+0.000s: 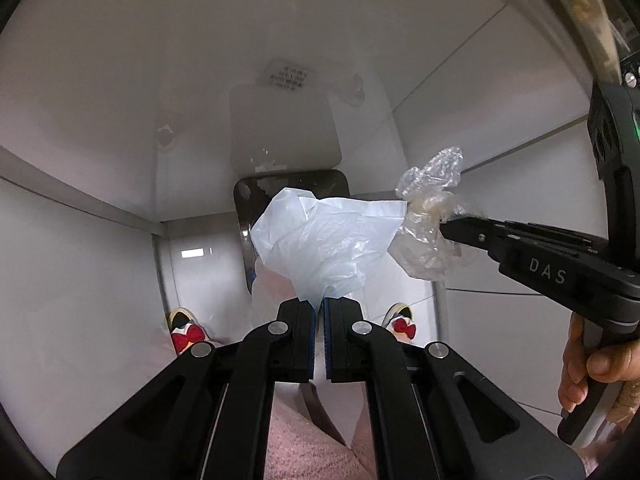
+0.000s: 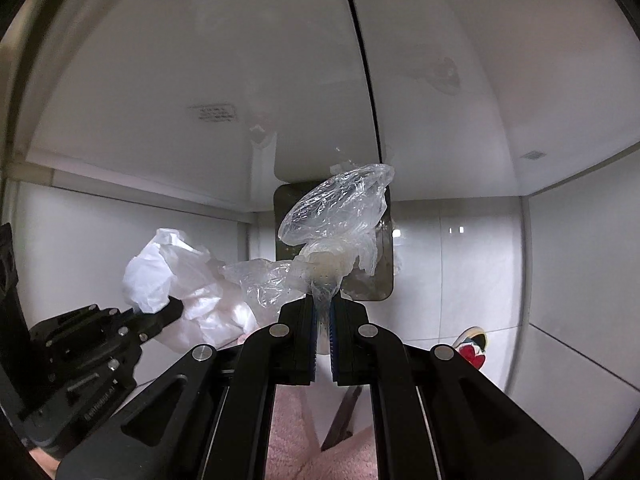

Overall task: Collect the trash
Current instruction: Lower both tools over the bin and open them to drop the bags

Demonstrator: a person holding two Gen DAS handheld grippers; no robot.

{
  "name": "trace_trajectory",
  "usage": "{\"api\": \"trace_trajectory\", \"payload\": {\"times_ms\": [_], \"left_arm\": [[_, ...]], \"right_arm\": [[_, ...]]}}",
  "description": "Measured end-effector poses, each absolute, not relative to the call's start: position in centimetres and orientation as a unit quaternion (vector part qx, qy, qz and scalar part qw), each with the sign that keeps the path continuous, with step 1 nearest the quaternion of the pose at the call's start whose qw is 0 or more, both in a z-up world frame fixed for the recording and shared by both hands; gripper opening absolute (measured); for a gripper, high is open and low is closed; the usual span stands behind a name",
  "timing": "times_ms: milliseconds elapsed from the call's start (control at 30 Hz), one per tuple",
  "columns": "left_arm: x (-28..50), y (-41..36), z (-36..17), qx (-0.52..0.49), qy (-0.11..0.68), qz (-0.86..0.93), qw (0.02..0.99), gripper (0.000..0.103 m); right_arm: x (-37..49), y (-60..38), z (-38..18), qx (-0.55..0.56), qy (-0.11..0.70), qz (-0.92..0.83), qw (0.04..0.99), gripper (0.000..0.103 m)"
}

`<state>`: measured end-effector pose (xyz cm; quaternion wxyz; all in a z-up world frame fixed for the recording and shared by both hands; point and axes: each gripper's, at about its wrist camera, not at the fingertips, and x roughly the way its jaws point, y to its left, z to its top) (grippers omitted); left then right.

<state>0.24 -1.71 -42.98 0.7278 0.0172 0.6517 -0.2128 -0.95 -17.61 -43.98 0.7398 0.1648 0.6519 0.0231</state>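
Note:
My left gripper [image 1: 319, 305] is shut on a crumpled white plastic bag [image 1: 324, 236] and holds it up in the air. My right gripper [image 2: 322, 300] is shut on a crumpled clear plastic wrap [image 2: 340, 216]. In the left wrist view the right gripper [image 1: 446, 229] comes in from the right with the clear wrap [image 1: 432, 216] right next to the white bag. In the right wrist view the left gripper [image 2: 172, 308] sits at lower left with the white bag [image 2: 168, 272]. A dark square bin opening [image 1: 248, 196] [image 2: 384, 276] lies below both pieces.
A white flap lid [image 1: 284, 128] stands open behind the opening. White cabinet walls and a grey tiled floor surround it. The person's red-and-white shoes [image 1: 188, 332] [image 2: 472, 348] and pink trousers [image 1: 304, 448] are below the grippers.

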Motion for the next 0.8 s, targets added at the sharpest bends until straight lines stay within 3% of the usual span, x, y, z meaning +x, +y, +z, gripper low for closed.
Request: {"api": "trace_trajectory", "payload": {"times_ms": [400, 667, 700, 767, 800], "left_arm": [[2.0, -2.8, -46.5, 0.014, 0.672, -0.214, 0.709, 0.004], [2.5, -2.6, -46.2, 0.013, 0.667, -0.22, 0.712, 0.019], [2.5, -2.6, -46.0, 0.013, 0.665, -0.219, 0.713, 0.022], [2.5, -2.6, -45.9, 0.014, 0.663, -0.219, 0.716, 0.026], [2.6, -2.5, -45.7, 0.016, 0.661, -0.218, 0.718, 0.028]], "right_arm": [[1.0, -17.3, -47.4, 0.185, 0.672, 0.024, 0.717, 0.01], [2.0, -16.9, -47.0, 0.196, 0.668, 0.023, 0.718, 0.013], [2.1, -17.0, -47.0, 0.197, 0.667, 0.022, 0.718, 0.017], [2.2, -17.1, -46.7, 0.201, 0.663, 0.021, 0.721, 0.044], [2.3, -17.1, -46.7, 0.2, 0.66, 0.02, 0.724, 0.045]]}}
